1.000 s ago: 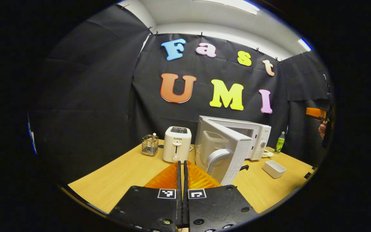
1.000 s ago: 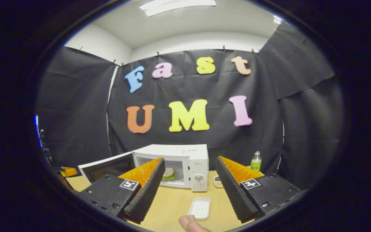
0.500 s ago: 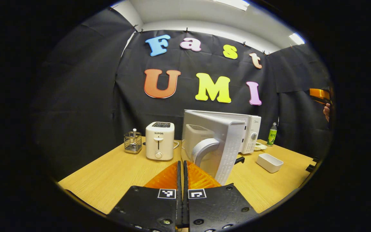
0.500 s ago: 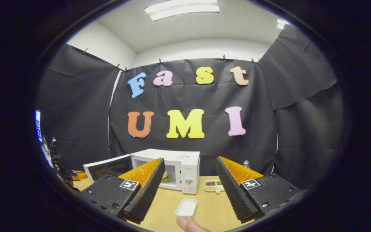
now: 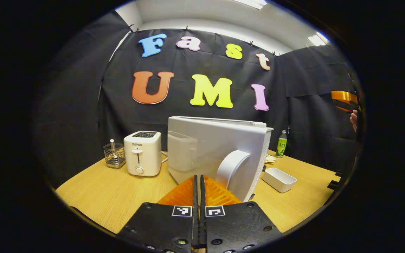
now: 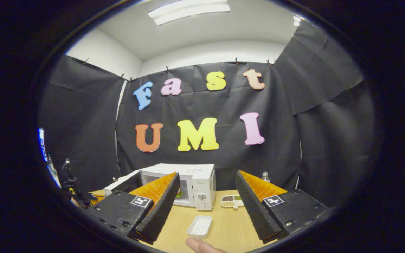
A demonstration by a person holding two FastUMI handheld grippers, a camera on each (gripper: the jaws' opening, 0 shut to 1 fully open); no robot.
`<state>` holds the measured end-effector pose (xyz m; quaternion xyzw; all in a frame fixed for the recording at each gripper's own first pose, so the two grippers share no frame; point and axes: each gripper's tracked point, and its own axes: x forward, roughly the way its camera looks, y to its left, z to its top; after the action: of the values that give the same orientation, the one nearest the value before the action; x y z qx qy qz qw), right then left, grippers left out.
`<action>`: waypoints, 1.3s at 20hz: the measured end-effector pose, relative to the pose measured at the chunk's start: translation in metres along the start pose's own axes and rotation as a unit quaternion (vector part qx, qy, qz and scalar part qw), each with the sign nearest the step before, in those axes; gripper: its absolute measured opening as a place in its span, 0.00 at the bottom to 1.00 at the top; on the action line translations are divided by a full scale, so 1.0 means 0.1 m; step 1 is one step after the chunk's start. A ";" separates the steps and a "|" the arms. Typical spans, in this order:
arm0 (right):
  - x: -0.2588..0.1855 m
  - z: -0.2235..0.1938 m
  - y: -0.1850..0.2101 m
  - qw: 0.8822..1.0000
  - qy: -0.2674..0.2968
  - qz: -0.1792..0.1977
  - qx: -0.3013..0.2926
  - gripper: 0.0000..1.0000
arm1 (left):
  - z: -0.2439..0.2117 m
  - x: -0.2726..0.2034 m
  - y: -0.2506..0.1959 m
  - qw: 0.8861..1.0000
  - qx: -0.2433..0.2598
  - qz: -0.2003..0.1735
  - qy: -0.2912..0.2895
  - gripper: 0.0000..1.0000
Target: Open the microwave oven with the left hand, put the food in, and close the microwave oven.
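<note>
1. My left gripper [image 5: 199,182] is clenched, its two fingers pressed together with nothing between them, tips just short of the microwave door [image 5: 220,154].
2. My right gripper [image 6: 206,196] is spread wide and holds nothing, raised above the wooden table [image 6: 230,228].
3. The microwave oven [image 6: 195,182] stands at the table's back, its front toward me, its long axis across the table.
4. Its door is ajar, its outer face and curved handle [image 5: 232,168] toward my left gripper.
5. An empty white tray [image 6: 199,226] lies in front of the microwave oven.
</note>
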<state>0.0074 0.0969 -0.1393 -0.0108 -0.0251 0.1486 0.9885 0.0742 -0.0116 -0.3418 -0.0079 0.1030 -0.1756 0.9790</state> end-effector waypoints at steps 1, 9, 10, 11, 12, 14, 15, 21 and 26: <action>-0.02 0.00 -0.05 1.000 0.002 0.000 0.008 1.00 | 0.02 0.08 -0.10 1.000 0.003 -0.011 -0.001 0.00; -0.12 -0.01 -0.47 1.000 0.007 -0.028 -0.001 0.91 | 0.10 0.78 -0.67 0.998 0.004 -0.059 -0.013 0.00; -0.13 -0.02 -0.52 0.999 0.006 -0.031 -0.006 0.91 | 0.09 0.86 -0.72 0.998 0.006 -0.060 -0.009 0.00; -0.13 -0.03 -0.56 0.999 0.005 -0.035 -0.011 1.00 | 0.07 0.95 -0.75 0.998 0.009 -0.056 -0.003 0.00; -0.13 -0.02 -0.58 0.999 0.003 -0.038 -0.015 1.00 | 0.06 1.03 -0.80 0.998 0.011 -0.058 0.001 0.00; -0.12 -0.04 -0.59 0.999 0.000 -0.036 -0.018 1.00 | 0.02 1.21 -0.89 0.998 0.014 -0.065 0.004 0.00; -0.11 -0.06 -0.61 0.999 0.002 -0.035 -0.021 1.00 | 0.02 1.30 -0.91 0.998 0.018 -0.062 0.007 0.00; -0.04 -0.16 -0.82 0.998 0.012 -0.045 -0.036 1.00 | 0.02 1.81 -1.06 0.998 0.021 -0.056 0.010 0.00; 0.00 -0.24 -1.09 0.997 0.023 -0.065 -0.034 0.92 | 0.06 2.28 -1.15 0.999 0.019 -0.042 0.020 0.00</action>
<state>0.0408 -0.0077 -0.1599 -0.0460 -0.0083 0.0824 0.9955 0.2457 -0.1981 -0.3759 0.0100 0.1192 -0.2186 0.9685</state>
